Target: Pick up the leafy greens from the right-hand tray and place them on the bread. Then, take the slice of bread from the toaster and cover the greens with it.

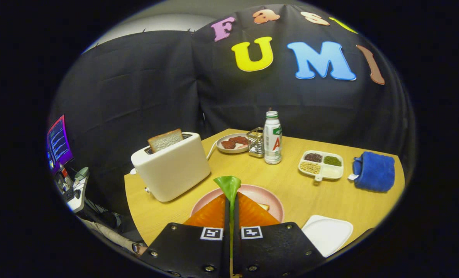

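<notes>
A: What are the fingers doing at this moment?

B: The gripper [231,200] has its two fingers pressed together on the leafy greens [229,184]. Almost no gap is between them. The green leaf is held flat in the middle, and its top stands up past the fingertips.

A: And where is this, compared with the plate?

B: The fingers are over the pink plate [270,195], which is on the wooden table [291,185]. A small pale corner, probably the bread [263,206], shows on the plate just beside the right finger. The rest of it is hidden, so I cannot tell if the leaf touches it.

A: What about the second slice?

B: The slice of bread [165,139] stands in the slot of the white toaster [173,166], a little tilted. The toaster is beyond the fingers, to the left of the plate.

A: Is the tray for the greens visible?

B: Yes, a white tray [327,233] lies to the right of the fingers, close to the table edge.

A: What else is on the table?

B: Farther back there is a small plate with red food [233,143], a metal rack [256,142] and a white bottle [272,138] near each other. To the right I see a divided dish of beans [321,164] and a blue cloth [374,170].
</notes>
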The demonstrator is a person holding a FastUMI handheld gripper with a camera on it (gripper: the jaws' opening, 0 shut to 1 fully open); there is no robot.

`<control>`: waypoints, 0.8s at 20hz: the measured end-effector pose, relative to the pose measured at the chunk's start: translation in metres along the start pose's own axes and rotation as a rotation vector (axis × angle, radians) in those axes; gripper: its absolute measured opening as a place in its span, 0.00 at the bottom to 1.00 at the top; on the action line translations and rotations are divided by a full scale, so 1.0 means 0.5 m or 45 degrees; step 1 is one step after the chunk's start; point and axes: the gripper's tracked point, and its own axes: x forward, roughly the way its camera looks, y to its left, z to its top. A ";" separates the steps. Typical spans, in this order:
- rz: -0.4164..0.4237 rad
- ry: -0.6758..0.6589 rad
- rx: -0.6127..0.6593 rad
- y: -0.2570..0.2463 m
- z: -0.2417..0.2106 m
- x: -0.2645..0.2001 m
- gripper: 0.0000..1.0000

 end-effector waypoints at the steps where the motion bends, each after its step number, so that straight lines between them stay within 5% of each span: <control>1: -0.006 0.032 -0.023 0.008 -0.012 0.033 0.03; 7: -0.150 0.092 -0.067 -0.051 -0.036 0.109 0.05; 8: -0.149 0.105 -0.059 -0.047 -0.040 0.110 0.15; 9: -0.137 0.109 -0.064 -0.043 -0.043 0.113 0.16; 12: -0.157 0.037 -0.168 -0.021 -0.012 0.109 0.73; 14: -0.154 -0.049 -0.222 0.008 0.028 0.103 0.96; 16: -0.125 -0.123 -0.229 0.052 0.064 0.094 0.97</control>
